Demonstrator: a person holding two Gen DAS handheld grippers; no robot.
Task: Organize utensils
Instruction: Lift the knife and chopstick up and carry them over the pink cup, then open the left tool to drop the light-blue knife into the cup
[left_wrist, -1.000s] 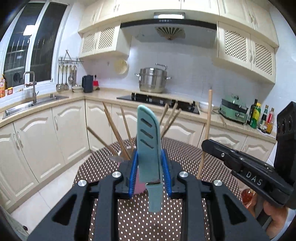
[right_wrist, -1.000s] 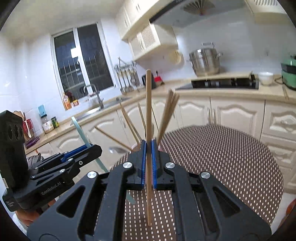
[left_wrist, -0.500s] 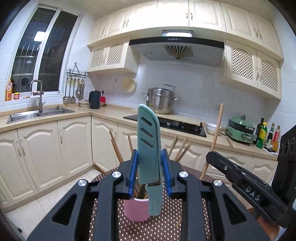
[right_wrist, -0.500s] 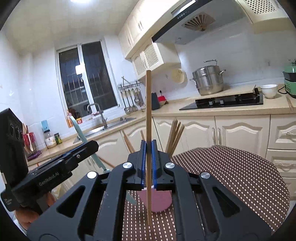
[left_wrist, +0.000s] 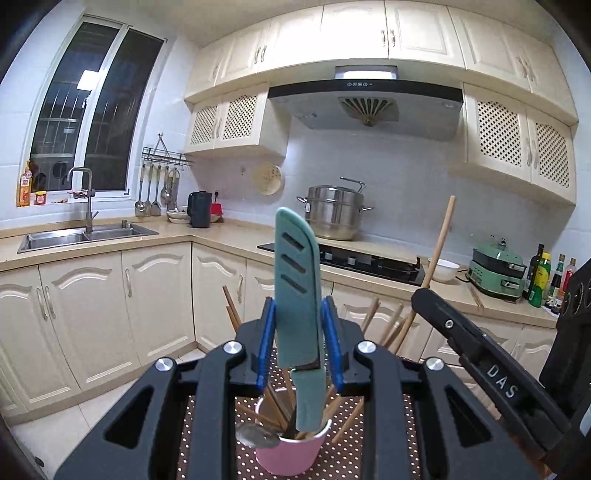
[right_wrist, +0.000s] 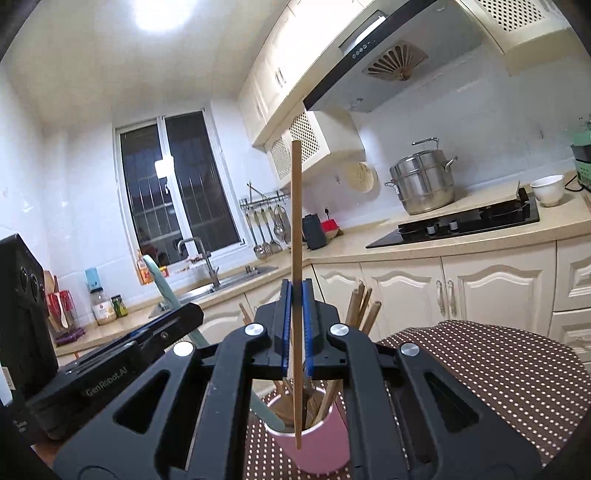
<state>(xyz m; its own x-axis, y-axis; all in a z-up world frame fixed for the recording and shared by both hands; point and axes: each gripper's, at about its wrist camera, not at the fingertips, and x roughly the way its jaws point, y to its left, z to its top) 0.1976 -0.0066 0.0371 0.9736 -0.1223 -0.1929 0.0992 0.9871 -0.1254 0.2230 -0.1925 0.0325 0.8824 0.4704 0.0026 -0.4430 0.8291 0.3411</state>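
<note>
My left gripper (left_wrist: 298, 334) is shut on a teal knife (left_wrist: 297, 284), held upright with its handle end hanging at the mouth of a pink cup (left_wrist: 291, 452). The cup holds several wooden chopsticks and a metal spoon (left_wrist: 256, 436). My right gripper (right_wrist: 296, 325) is shut on a single wooden chopstick (right_wrist: 296, 229), held upright, its lower tip in front of the pink cup (right_wrist: 321, 446). In the left wrist view the right gripper's arm (left_wrist: 480, 365) and its chopstick (left_wrist: 439, 243) stand at the right. In the right wrist view the left gripper's body (right_wrist: 122, 369) and knife (right_wrist: 159, 280) stand at the left.
The cup stands on a round table with a brown polka-dot cloth (right_wrist: 498, 365). Behind it are cream kitchen cabinets (left_wrist: 110, 306), a sink (left_wrist: 85, 234), a hob with a steel pot (left_wrist: 334, 212), and bottles (left_wrist: 543, 275) on the counter at the right.
Both grippers have risen and tilted up, so the cup has dropped lower in both views. The knife and the chopstick stay gripped above the cup.
</note>
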